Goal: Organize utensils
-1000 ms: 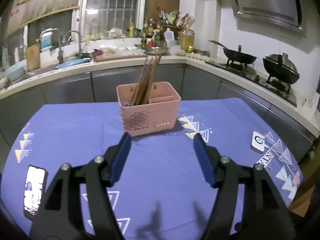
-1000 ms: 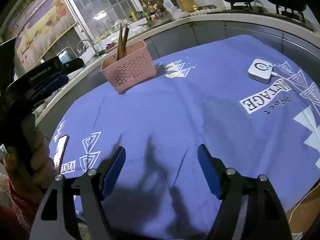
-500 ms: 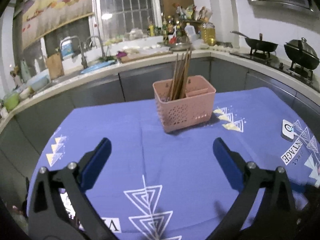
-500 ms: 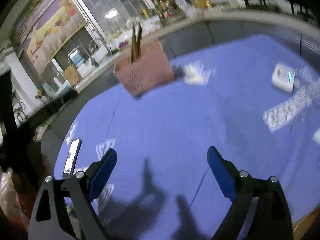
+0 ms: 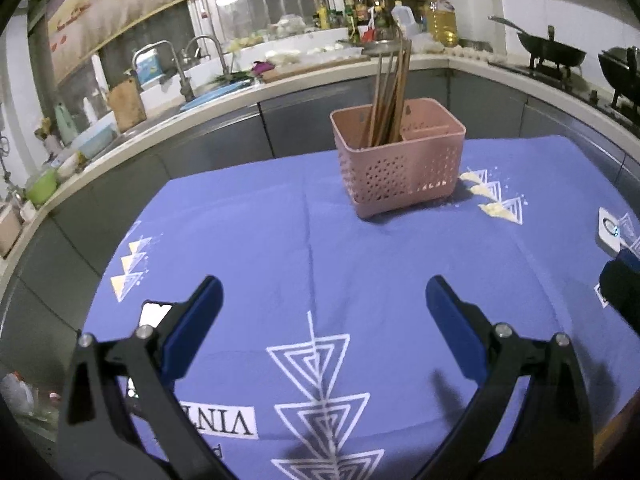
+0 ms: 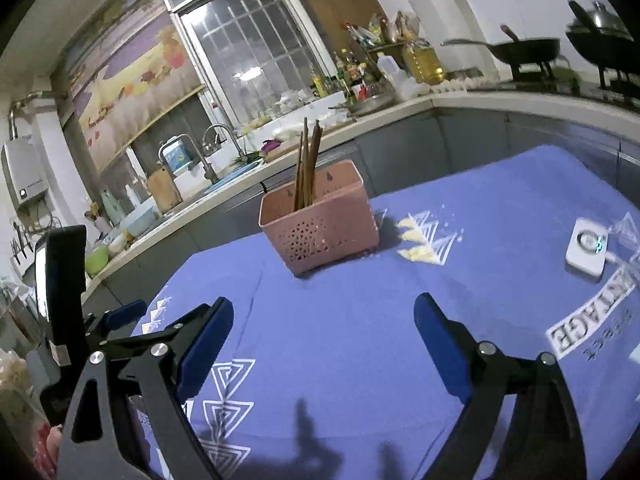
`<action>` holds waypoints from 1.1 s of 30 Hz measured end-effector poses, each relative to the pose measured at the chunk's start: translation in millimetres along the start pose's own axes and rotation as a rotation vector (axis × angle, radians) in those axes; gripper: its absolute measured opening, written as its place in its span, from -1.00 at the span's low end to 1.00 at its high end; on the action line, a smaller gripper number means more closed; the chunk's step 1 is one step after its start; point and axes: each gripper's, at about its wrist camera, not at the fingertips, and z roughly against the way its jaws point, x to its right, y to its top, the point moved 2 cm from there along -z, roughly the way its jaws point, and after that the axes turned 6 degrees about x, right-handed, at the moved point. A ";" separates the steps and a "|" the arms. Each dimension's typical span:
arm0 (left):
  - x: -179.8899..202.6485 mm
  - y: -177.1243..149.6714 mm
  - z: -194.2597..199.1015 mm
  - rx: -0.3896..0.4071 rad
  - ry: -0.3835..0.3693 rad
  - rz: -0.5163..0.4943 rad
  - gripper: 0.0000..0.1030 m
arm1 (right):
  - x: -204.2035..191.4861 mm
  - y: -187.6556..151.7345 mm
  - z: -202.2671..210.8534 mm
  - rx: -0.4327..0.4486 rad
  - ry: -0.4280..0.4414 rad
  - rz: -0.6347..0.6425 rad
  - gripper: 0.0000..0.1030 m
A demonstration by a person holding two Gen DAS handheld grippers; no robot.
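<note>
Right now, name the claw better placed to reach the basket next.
Left, narrowly. The left claw is open and empty, with the basket nearly straight ahead. The right claw, also open and empty, sees it off to its left.

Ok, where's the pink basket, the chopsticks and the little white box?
basket (image 5: 400, 172): left wrist view, front wall with holes.
chopsticks (image 5: 390, 92): left wrist view, middle of the bundle above the rim.
white box (image 6: 586, 248): right wrist view, top face.
</note>
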 end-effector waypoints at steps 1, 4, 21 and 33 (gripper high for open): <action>-0.5 -0.7 -0.6 -0.004 0.006 0.001 0.89 | 0.8 -1.8 -0.6 -0.009 0.003 -0.011 0.77; -1.7 -2.4 -0.7 -0.015 0.004 0.014 0.89 | 3.3 -5.2 -5.2 -0.032 0.008 -0.036 0.77; -12.0 -3.6 10.8 -0.003 0.148 0.012 0.89 | -4.5 -6.8 20.9 0.051 0.035 -0.059 0.76; -3.5 -8.4 16.4 -0.027 0.110 -0.004 0.89 | -0.1 -12.8 27.2 0.073 0.045 -0.082 0.74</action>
